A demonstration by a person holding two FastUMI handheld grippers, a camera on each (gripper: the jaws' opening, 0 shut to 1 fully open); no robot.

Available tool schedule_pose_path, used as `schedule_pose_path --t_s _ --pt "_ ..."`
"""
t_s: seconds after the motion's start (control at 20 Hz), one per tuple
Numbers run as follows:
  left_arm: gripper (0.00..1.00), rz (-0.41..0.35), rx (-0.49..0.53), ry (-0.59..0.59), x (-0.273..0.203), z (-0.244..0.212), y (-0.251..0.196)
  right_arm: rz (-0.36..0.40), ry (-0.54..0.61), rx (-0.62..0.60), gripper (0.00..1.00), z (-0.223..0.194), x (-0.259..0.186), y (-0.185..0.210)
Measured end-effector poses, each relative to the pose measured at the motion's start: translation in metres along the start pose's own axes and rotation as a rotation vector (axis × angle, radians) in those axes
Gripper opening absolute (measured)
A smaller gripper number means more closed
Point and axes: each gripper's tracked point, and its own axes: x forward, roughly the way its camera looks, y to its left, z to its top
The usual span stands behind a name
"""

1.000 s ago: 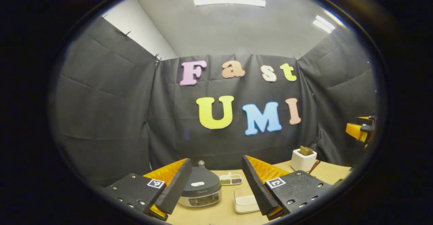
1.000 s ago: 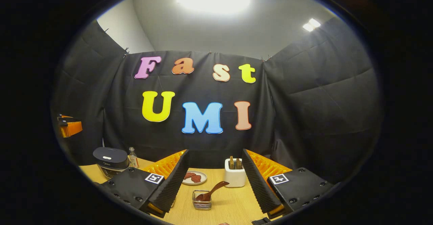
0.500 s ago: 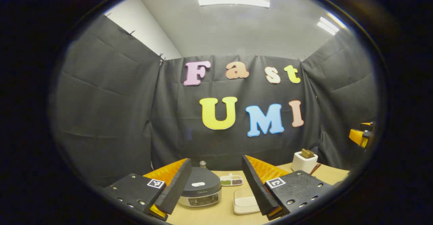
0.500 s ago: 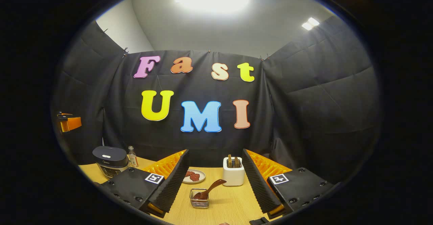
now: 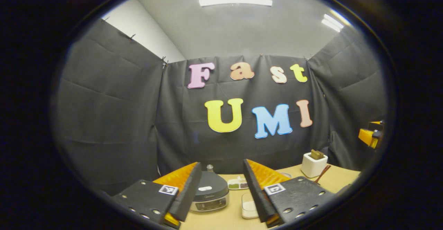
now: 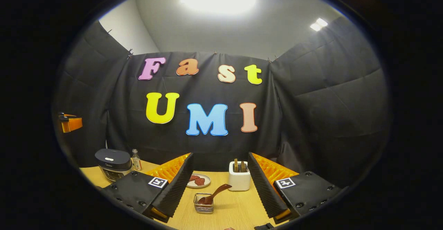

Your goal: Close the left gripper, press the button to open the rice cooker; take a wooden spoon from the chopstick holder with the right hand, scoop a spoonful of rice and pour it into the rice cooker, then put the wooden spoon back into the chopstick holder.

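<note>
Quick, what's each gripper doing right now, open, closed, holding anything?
Left gripper: open, holding nothing, fingers either side of the rice cooker beyond.
Right gripper: open, holding nothing, aimed toward the chopstick holder.

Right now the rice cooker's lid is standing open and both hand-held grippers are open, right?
Not quite: the rice cooker has its lid down, as the left gripper view shows. Both the left hand-held gripper and the right hand-held gripper are indeed open.
</note>
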Motion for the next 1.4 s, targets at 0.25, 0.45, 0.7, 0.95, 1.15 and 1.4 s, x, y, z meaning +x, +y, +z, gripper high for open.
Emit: schedule_pose_path --t_s 0.25,0.45,0.7,0.95,1.15,1.4 --pt "0.43 0.006 -0.018 0.003 -0.001 0.001 -0.001 0.008 0.001 -0.005 0.97 -0.001 0.003 -0.002" --pt "0.14 0.092 -0.048 -0.007 0.007 0.003 0.021 0.022 -0.003 -0.013 0.98 -0.002 0.004 -0.004" --pt "0.01 0.080 -0.052 -0.018 0.010 0.009 0.014 0.062 -0.001 -0.027 0.98 -0.008 0.005 -0.010" --pt "0.01 0.092 -0.031 -0.002 0.025 0.008 0.023 0.108 -0.005 -0.043 0.98 -0.014 0.007 -0.014" --pt "0.01 0.080 0.000 0.039 0.056 -0.003 0.031 0.097 0.011 -0.026 0.97 -0.018 0.015 -0.013" --pt "0.01 0.048 -0.070 0.091 0.107 -0.035 0.047 0.032 0.017 -0.028 0.98 -0.017 0.024 -0.013"
